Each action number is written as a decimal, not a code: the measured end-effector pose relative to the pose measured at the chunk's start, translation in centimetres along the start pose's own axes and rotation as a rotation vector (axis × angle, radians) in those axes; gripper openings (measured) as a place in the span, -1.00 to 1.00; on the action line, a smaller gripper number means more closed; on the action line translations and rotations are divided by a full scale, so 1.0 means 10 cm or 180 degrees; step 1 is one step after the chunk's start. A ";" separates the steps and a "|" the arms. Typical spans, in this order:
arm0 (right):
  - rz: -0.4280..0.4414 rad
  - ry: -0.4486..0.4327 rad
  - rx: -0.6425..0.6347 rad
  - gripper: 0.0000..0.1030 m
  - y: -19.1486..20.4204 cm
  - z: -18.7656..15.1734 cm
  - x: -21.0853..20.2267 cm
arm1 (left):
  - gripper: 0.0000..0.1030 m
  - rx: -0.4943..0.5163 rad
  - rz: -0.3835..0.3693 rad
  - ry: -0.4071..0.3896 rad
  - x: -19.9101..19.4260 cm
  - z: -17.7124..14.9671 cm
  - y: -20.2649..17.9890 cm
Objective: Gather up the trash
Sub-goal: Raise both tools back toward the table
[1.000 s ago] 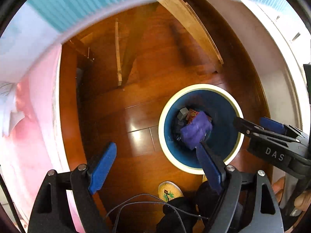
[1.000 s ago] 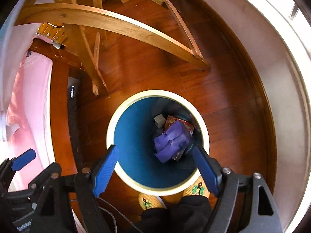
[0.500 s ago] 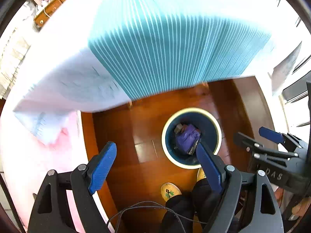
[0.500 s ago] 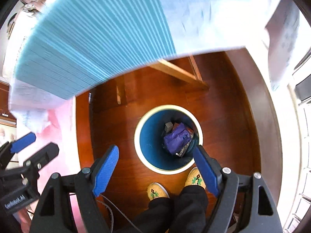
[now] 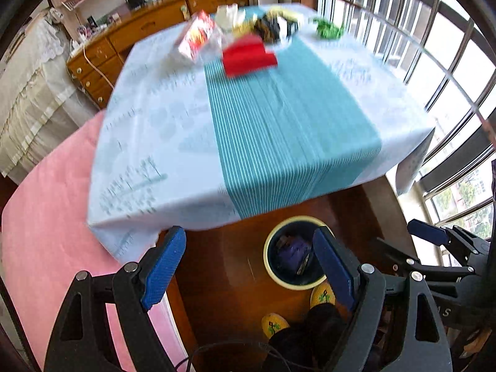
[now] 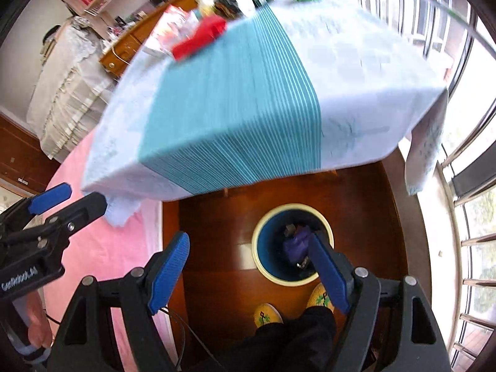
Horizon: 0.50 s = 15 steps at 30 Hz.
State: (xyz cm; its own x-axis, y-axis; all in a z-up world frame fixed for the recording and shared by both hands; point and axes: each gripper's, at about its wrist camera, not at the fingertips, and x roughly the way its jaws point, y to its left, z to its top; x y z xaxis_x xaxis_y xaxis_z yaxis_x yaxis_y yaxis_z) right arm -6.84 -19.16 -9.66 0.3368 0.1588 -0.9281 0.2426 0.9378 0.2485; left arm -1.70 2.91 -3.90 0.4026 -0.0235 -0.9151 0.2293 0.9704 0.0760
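Step in hand: looks to me like both grippers are heading up to the bench for the next bit of trash, so this is the reach-and-pick part.

Left gripper [image 5: 249,266]: jaws spread wide, nothing between them, hanging above the floor in front of the bench edge.

Right gripper [image 6: 248,268]: same deal, wide apart and empty, sitting just beside the left one.

Bin [image 5: 272,274]: on the wood floor right by the person's slippers [image 5: 274,325], just in front of the bench, with a purple wrapper [image 5: 291,252] and other bits lying inside.

Trash left: all clustered at the far end of the bench [image 5: 161,130]. There's a red packet [image 5: 248,55] nearest, a clear bag with red print [image 5: 195,38] to its left, a dark and yellow pile [image 5: 276,24] behind, and a green crumpled thing [image 5: 328,28] off toward the window.

How I'd do it: I'm thinking go for the red packet first since it's closest. It's lying flat, so come in low and tilted so one finger is sliding under an edge.

Watch out: the cloth [image 6: 235,93] could be bunching up if the fingers are dragging on it. The pictures are blurry, so I can't tell exactly what's in that pile.

Split: maybe one gripper per piece, since both are free.
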 end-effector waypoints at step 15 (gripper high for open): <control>-0.0350 -0.0936 -0.0193 0.55 0.50 0.58 -1.09 | 0.61 -0.0034 -0.0129 -0.0703 -0.96 0.53 0.37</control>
State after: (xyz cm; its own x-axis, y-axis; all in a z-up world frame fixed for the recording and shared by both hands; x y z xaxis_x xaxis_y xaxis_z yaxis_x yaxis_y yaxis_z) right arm -4.06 -17.97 3.34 0.5623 -0.0324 -0.8263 0.2404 0.9625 0.1258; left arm -0.07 5.44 7.28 0.5779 -0.1134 -0.8082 0.2402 0.9701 0.0357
